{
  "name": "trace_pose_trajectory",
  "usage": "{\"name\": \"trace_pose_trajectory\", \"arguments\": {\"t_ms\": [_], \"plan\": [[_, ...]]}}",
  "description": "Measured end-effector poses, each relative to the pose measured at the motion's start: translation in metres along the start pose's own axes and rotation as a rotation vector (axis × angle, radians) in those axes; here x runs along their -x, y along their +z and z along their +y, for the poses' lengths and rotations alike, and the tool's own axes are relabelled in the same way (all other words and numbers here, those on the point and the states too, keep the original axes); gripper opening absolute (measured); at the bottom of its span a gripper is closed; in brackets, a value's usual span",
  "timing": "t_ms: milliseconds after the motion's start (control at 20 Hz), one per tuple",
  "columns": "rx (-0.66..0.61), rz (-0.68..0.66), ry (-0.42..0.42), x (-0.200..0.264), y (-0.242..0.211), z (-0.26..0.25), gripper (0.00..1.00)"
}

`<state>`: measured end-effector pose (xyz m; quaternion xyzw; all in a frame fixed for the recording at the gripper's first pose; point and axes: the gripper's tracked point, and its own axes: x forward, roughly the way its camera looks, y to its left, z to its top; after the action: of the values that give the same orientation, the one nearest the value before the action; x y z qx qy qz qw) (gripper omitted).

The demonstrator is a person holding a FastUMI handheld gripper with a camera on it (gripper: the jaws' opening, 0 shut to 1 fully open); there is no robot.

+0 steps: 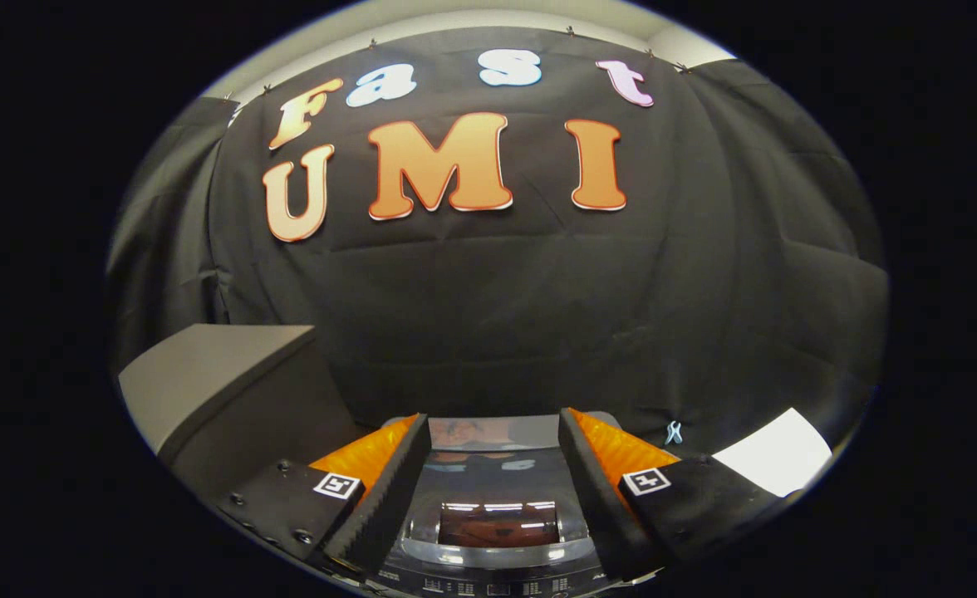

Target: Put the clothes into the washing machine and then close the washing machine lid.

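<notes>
the gripper hangs open and empty at bottom centre, over the washing machine, whose lid looks down. seems the closing step is finished; next, just back away.

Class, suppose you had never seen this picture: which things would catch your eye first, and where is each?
First the gripper, its two fingers spread open with nothing between them. Below and between them lies the washing machine with its glossy lid shut. A grey box stands left of the fingers, against the black cloth wall.
</notes>
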<state>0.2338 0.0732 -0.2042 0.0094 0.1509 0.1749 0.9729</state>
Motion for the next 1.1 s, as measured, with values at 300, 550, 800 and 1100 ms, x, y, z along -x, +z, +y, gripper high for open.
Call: {"name": "trace_pose_trajectory", "arguments": {"t_ms": [300,550,800,1100], "plan": [[0.030,-0.113,0.058,0.056,0.054,0.026,0.99],[0.026,-0.202,0.041,0.109,0.097,0.027,0.99],[0.031,-0.239,0.017,0.155,0.129,0.013,0.99],[0.048,-0.252,-0.004,0.212,0.142,-0.005,0.99]]}}
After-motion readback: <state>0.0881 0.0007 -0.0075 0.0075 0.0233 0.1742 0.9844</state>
